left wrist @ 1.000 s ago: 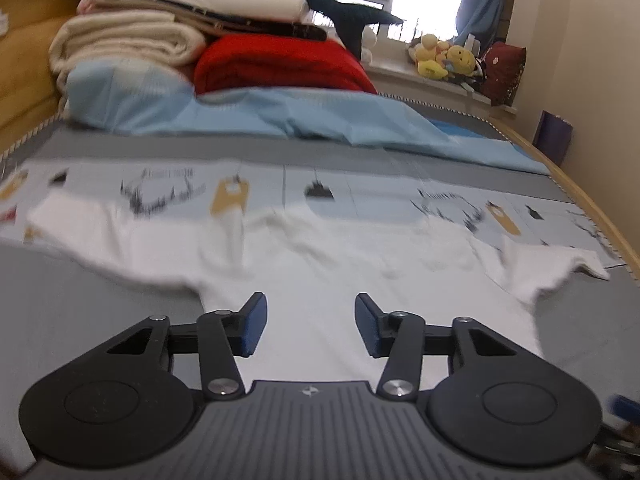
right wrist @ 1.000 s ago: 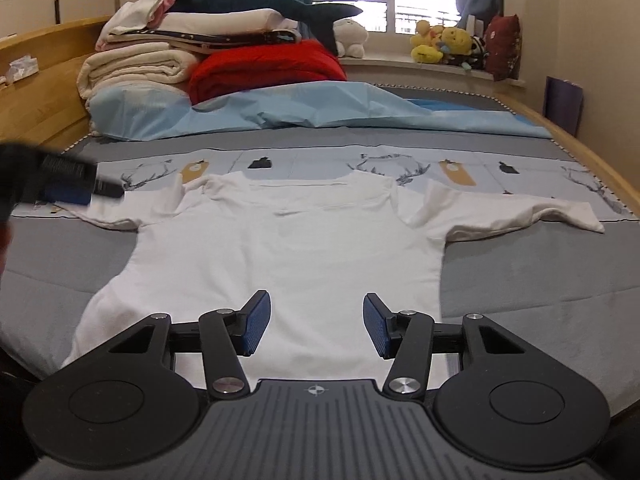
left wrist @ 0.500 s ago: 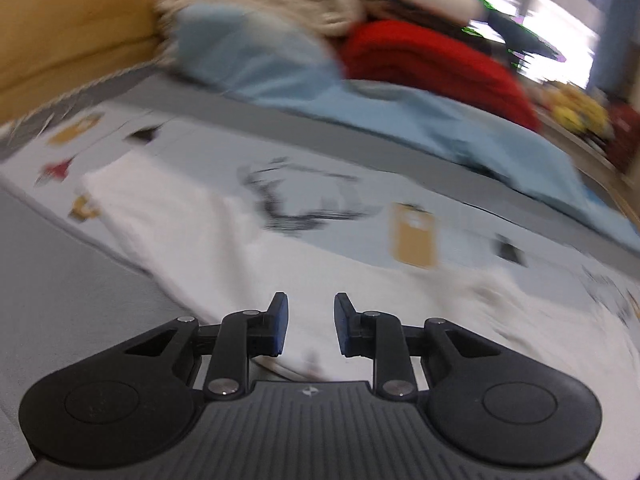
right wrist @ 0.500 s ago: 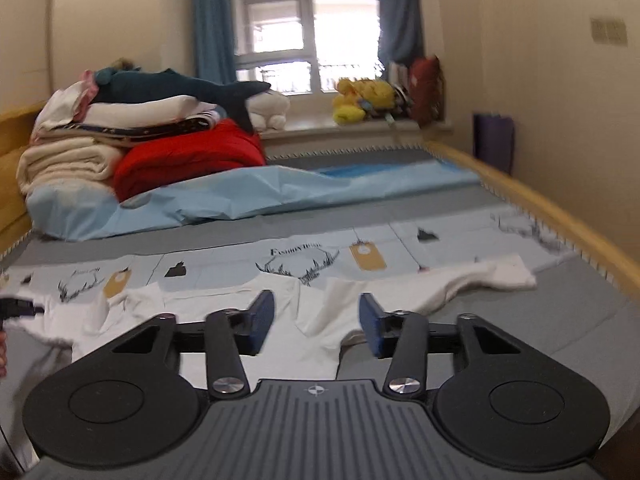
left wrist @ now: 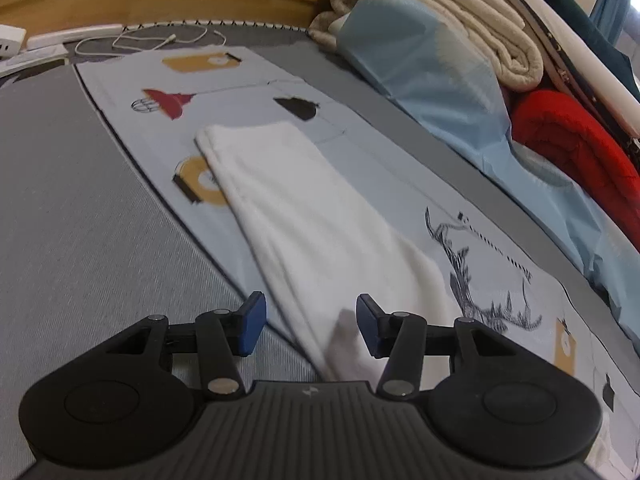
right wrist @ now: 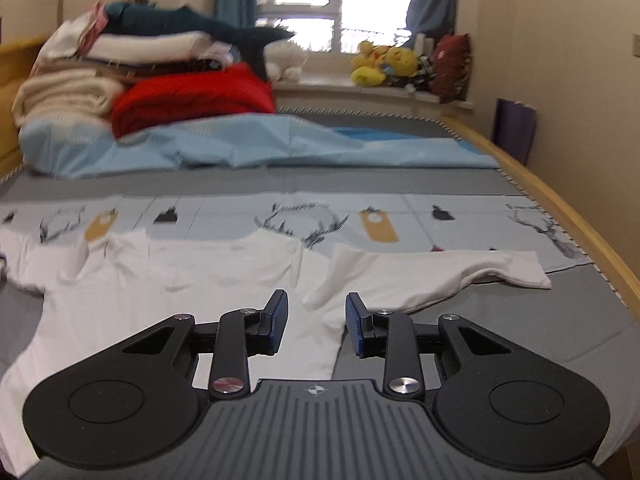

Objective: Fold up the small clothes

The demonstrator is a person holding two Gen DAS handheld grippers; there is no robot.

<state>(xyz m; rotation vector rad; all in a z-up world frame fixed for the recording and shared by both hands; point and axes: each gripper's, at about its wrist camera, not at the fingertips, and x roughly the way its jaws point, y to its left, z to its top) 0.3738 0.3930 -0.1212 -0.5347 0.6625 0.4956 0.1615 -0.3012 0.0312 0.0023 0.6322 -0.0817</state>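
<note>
- Your left gripper (left wrist: 307, 326) is opening its jaws over one sleeve (left wrist: 304, 208) of the white shirt (right wrist: 168, 280); the pads are not pressing on the cloth.
- Your right gripper (right wrist: 316, 322) is closing its jaws above the shirt's armpit, gripping nothing.
- The shirt is lying spread flat on the grey bed cover (right wrist: 500, 332), sleeves out, partly over the printed sheet (right wrist: 420, 224).

Window (right wrist: 336, 4) glare, soft blur (fisheye-bent edges).
</note>
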